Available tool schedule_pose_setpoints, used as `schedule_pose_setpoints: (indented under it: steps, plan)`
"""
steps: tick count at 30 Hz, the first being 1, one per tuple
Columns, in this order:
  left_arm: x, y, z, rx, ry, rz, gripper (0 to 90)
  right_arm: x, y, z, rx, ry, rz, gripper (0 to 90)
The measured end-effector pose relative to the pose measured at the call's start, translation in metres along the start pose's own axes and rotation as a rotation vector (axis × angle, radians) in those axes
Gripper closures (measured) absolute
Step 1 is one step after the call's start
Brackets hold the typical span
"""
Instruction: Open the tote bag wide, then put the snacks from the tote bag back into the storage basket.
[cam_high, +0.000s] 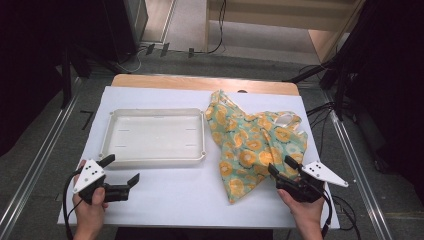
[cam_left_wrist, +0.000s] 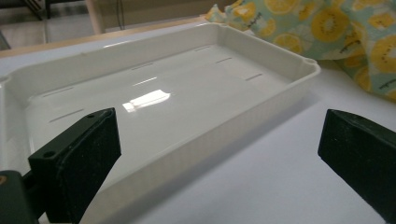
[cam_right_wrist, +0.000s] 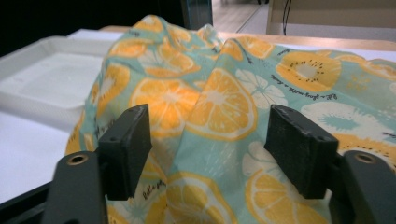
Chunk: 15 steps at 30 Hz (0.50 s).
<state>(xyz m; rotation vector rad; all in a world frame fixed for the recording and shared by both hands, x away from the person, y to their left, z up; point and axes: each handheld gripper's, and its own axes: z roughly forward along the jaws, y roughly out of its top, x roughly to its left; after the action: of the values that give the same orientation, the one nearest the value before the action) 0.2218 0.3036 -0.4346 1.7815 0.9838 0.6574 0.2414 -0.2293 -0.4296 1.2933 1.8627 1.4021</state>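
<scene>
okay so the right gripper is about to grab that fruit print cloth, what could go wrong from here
1. The right gripper stands open over a raised fold of the fruit-print cloth; closing there may pinch only one layer, so the rest could drag.
2. The cloth's edge lies close beside the white tray; pulling it sideways might nudge the tray.
3. The left gripper is open and off the cloth, so nothing steadies it.

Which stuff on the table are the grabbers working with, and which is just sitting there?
In the job:
- fruit-print cloth, between the right gripper's open jaws
- right gripper

Just there:
- white tray, nothing in it
- left gripper, open, holding nothing
- white table cover
</scene>
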Motion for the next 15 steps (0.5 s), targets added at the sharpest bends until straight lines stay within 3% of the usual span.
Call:
schedule_pose_setpoints:
  steps: [1,4,7,8,11,15]
  plan:
    - [-0.003,0.002,0.002,-0.001,-0.011,0.004,0.0,0.000,0.000,0.000,0.000,0.000,0.000,39.0]
    - [-0.011,0.006,0.006,-0.012,-0.045,-0.003,0.0,-0.001,-0.004,-0.003,0.000,0.066,-0.002,60.5]
    - [-0.017,0.009,0.010,-0.017,-0.070,-0.010,0.0,0.001,-0.007,-0.004,0.007,0.077,-0.030,73.8]
    - [-0.019,0.010,0.011,-0.014,-0.077,-0.008,0.0,0.003,-0.008,-0.005,0.009,0.086,-0.054,84.8]
    - [-0.026,0.013,0.017,-0.010,-0.096,-0.015,0.0,0.006,-0.010,-0.006,0.013,0.061,-0.085,90.0]
    - [-0.036,0.020,0.027,-0.010,-0.104,-0.003,3.0,0.011,-0.013,-0.008,0.025,0.077,-0.111,90.0]
